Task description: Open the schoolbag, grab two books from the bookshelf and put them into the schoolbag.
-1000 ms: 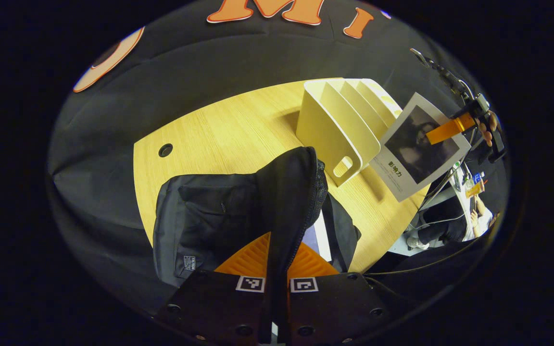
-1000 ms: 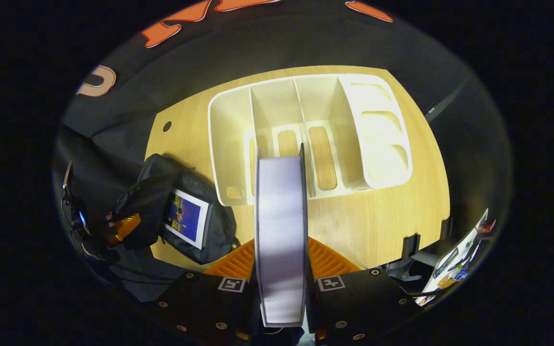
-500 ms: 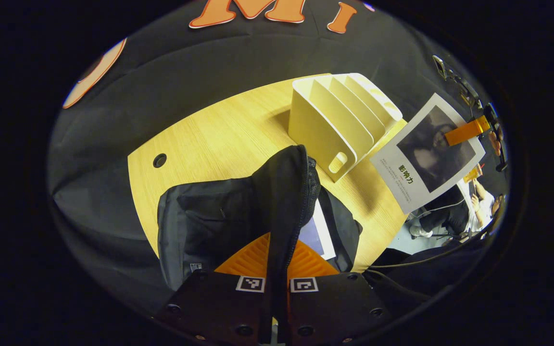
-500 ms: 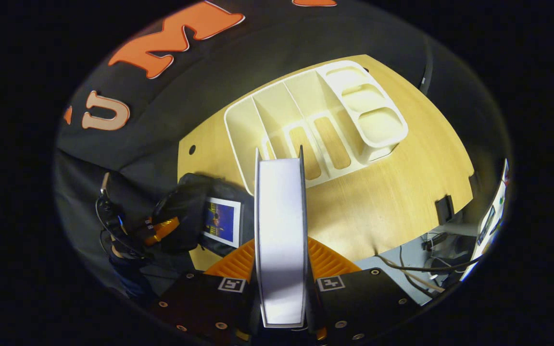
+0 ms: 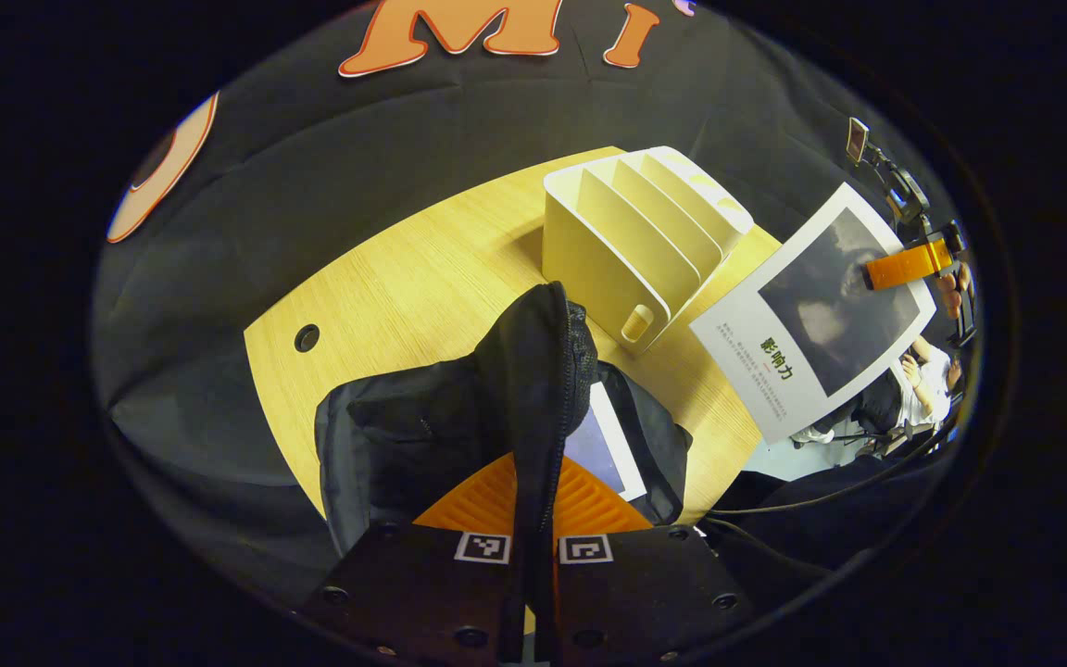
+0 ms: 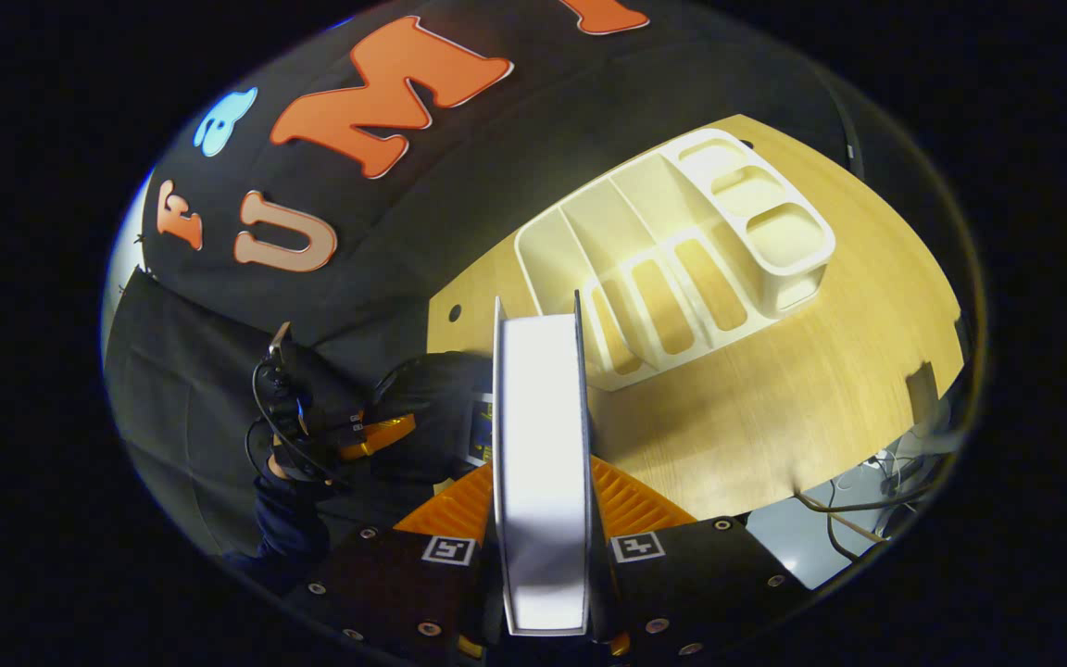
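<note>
Schoolbag [image 5: 385,435] first: it lies near the front edge of the wooden table [image 5: 404,269], and our left gripper [image 5: 533,547] is closed on the lifted flap [image 5: 543,371] of its opening, both fingers pinching the black fabric so the mouth stays up. Inside we can see one book [image 5: 600,445] already lying in the bag. Our right gripper [image 6: 543,556] is clamped on the second book [image 6: 541,445], which we see edge-on between its fingers in the right gripper view; in the left gripper view that same book hangs in the air off to the right of the table, cover towards us, well apart from the bag. The cream bookshelf [image 5: 635,241] stands just beyond the bag with its slots bare. We judge the step in hand to be carrying this second book over and sliding it in. To do that well, we want to keep the flap pulled high and back — a sagging mouth will catch the book's corner — and bring the book down with a narrow edge leading, parallel to the one already inside. We should let go only once most of it sits below the zipper line.
</note>
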A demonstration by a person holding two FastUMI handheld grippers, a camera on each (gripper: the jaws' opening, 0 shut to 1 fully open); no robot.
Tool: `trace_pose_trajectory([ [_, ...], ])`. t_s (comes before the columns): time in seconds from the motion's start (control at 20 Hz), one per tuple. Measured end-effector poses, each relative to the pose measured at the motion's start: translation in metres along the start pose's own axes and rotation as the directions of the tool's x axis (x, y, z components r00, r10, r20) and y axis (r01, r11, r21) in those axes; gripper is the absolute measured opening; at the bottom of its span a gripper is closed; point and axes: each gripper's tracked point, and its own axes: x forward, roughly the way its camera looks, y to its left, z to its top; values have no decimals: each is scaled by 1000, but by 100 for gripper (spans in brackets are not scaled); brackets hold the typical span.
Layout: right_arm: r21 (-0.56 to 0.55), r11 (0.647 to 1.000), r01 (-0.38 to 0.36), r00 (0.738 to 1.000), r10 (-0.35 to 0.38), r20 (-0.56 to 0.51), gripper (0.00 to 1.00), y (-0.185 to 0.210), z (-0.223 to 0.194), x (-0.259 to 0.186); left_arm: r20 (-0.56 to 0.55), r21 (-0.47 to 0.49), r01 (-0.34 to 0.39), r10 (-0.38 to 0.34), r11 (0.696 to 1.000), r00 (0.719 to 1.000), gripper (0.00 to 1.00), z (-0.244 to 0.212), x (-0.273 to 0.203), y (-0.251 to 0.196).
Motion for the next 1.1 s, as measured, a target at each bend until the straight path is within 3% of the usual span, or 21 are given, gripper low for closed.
trace_pose_trajectory([
  [0.35, -46, 991, -127, 991, 125, -37, 39, 34, -17, 40, 28, -30, -11, 12, 999, 1000, 5, 4, -10, 1],
  [0.8, 38, 984, -171, 985, 173, -29, 38, 49, -36, 125, 69, -84, -32, 38, 996, 997, 5, 9, -15, 3],
  [0.95, 71, 987, -146, 989, 147, -12, 38, 47, -39, 152, 71, -122, -33, 42, 992, 997, 5, 8, -14, 3],
  [1.1, 103, 975, -197, 980, 196, 17, 38, 61, -39, 172, 82, -134, -33, 45, 990, 996, 5, 9, -17, 0],
])
